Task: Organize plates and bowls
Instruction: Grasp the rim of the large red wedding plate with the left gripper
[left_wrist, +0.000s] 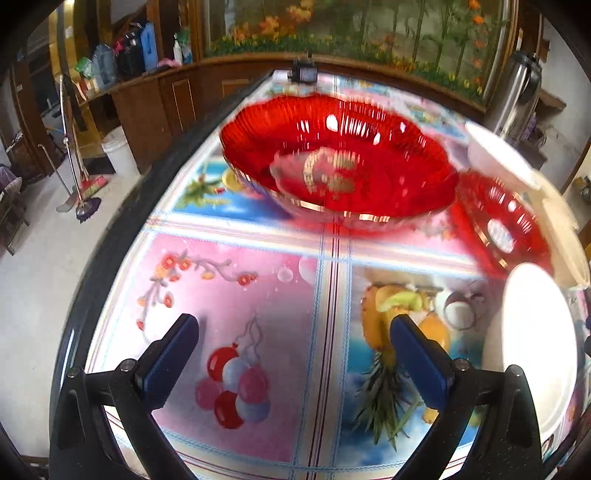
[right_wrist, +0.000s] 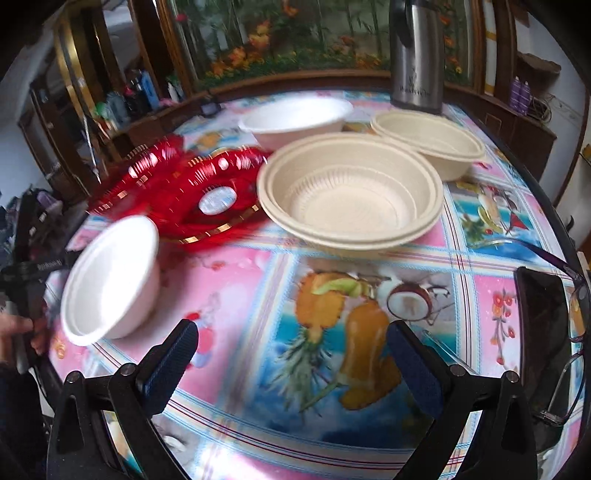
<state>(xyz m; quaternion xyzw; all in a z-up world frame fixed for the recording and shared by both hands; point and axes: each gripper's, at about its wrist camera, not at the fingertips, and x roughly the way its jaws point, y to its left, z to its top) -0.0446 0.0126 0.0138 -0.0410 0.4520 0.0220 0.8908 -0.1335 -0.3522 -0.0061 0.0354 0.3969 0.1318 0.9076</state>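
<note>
Right now we see the large red bowl (left_wrist: 338, 162) on the desk (left_wrist: 258, 295), ahead of the left claw (left_wrist: 293, 363), with a smaller red dish (left_wrist: 498, 225) just right of it. Right of that dish stand a double cream bowl (right_wrist: 351, 192), a second cream bowl (right_wrist: 430, 142) and two white bowls (right_wrist: 110, 277) (right_wrist: 295, 120). Both claws hang low over the cloth, level, jaws wide apart, gripping nothing; the right claw (right_wrist: 291, 363) faces the cream bowl. A white sticker (right_wrist: 218, 201) sits in the red dish, its writing blurred. Behind the cream bowls stands a steel flask (right_wrist: 417, 55), its lettering unreadable. Spectacles (right_wrist: 576, 332) are cut off at the desk's right edge.
</note>
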